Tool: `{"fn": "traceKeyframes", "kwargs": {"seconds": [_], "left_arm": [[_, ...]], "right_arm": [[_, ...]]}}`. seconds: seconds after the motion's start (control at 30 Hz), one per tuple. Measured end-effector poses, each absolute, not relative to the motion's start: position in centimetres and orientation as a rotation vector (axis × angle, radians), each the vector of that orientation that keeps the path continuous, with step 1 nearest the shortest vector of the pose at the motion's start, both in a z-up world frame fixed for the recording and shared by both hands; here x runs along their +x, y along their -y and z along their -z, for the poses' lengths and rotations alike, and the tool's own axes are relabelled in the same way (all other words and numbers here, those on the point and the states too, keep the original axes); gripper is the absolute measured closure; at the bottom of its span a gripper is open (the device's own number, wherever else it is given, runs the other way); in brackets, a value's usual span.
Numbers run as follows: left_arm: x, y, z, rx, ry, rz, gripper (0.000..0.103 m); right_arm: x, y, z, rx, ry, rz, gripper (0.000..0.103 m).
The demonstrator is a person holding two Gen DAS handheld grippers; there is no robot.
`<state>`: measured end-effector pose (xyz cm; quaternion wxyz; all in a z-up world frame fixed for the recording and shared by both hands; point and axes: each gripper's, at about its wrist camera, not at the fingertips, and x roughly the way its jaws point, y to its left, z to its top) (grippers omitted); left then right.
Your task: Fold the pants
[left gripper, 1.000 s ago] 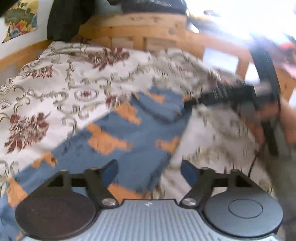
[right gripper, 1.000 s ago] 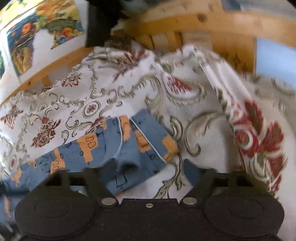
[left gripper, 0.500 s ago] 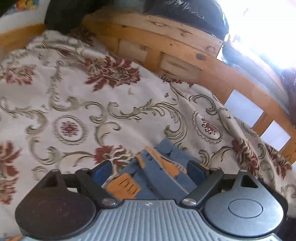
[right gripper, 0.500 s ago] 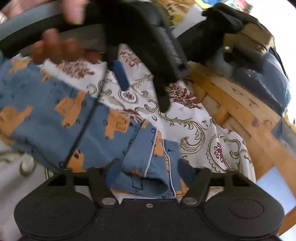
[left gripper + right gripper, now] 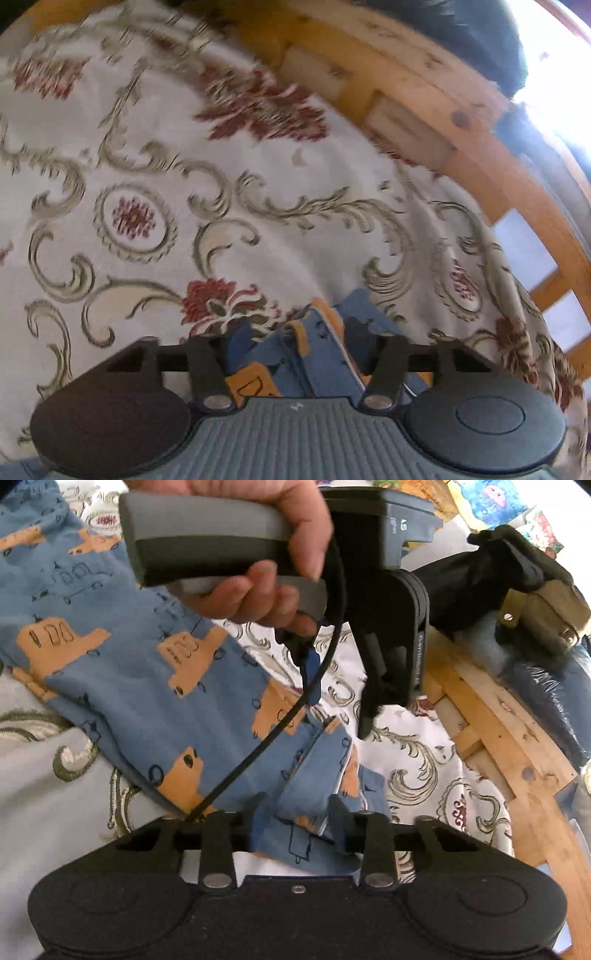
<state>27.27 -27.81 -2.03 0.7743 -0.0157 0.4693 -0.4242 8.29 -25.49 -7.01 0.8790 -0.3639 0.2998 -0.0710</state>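
Observation:
Blue pants [image 5: 147, 686] with orange vehicle prints lie on the patterned bedspread [image 5: 417, 760], leg ends bunched at the near end. My right gripper [image 5: 297, 812] has its fingers pressed against both sides of a folded cuff [image 5: 306, 794]. In the right wrist view, a hand [image 5: 258, 590] holds my left gripper [image 5: 338, 716] just above the other cuff. In the left wrist view, the left gripper [image 5: 295, 338] straddles a blue and orange fold of the pants [image 5: 317, 354]. Its jaws are partly narrowed with a gap left. The rest of the pants is hidden there.
A wooden bed frame [image 5: 424, 110] curves along the far right edge of the bedspread [image 5: 221, 221]. Dark bags [image 5: 517, 590] rest on the frame [image 5: 491, 731]. A black cable [image 5: 295, 709] runs from the left gripper's handle across the pants.
Both grippers have narrowed their fingers around the pants' cuffs. The left gripper came down closer to the cloth, and the right gripper pushed forward onto its cuff.

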Motion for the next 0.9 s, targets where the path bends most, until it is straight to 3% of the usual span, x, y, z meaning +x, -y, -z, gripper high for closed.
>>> {"fn": "traceKeyframes", "kwargs": {"seconds": [0.1,0.13,0.33,0.5,0.53,0.83,0.9], "left_arm": [[27.8,28.0,2.5,-0.078,-1.055,0.916,0.075],[27.9,28.0,2.6,-0.089,-1.063,0.913,0.084],[27.9,28.5,1.6,-0.154,-1.098,0.921,0.087],[28.1,29.9,0.0,-0.246,-1.101,0.916,0.092],[28.0,30.5,-0.3,-0.233,-1.094,0.918,0.091],[25.9,31.0,-1.2,-0.139,-0.967,0.904,0.043],[25.3,29.7,-1.3,-0.116,-0.928,0.881,0.037]], "right_arm": [[8.5,25.7,7.0,-0.735,-0.644,0.144,0.09],[8.4,25.8,6.9,-0.723,-0.642,0.147,0.089],[7.8,27.8,4.5,-0.532,-0.592,0.208,0.094],[6.4,31.9,1.3,-0.192,-0.499,0.284,0.098],[6.2,32.7,1.0,-0.146,-0.488,0.308,0.098],[6.2,38.5,1.7,0.127,-0.55,0.524,0.101],[6.4,39.2,2.0,0.131,-0.574,0.572,0.099]]}}
